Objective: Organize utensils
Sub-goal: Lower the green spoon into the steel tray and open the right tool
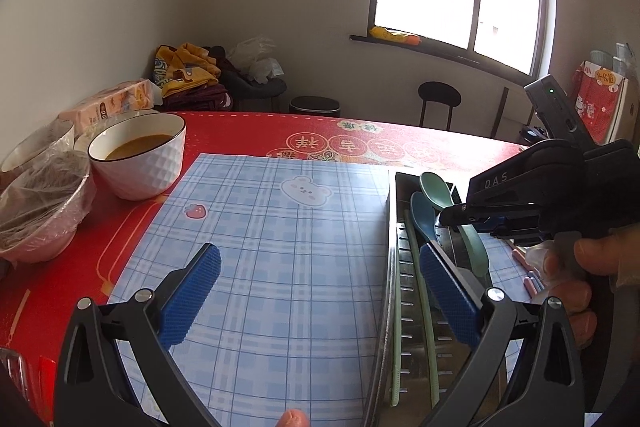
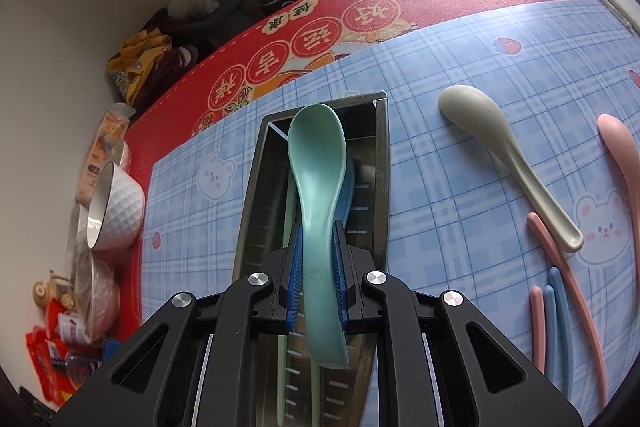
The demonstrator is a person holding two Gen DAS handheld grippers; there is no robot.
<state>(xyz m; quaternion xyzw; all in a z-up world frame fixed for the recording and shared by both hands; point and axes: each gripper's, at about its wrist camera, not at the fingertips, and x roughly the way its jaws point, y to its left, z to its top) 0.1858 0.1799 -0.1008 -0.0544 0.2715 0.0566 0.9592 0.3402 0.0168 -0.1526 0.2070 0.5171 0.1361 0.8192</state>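
The metal tray point(image 2: 382, 163) lies directly beneath the right gripper point(image 2: 318, 267), whose jaws are clamped on the green spoon point(image 2: 318, 163) above a blue spoon point(image 2: 348, 183) and green chopsticks point(image 2: 286, 227) already inside. To their right, a beige spoon point(image 2: 500, 155) and pink and blue chopsticks point(image 2: 554, 311) wait unsorted. The left gripper point(image 1: 320, 291), jaws apart and empty, hovers left of the tray.
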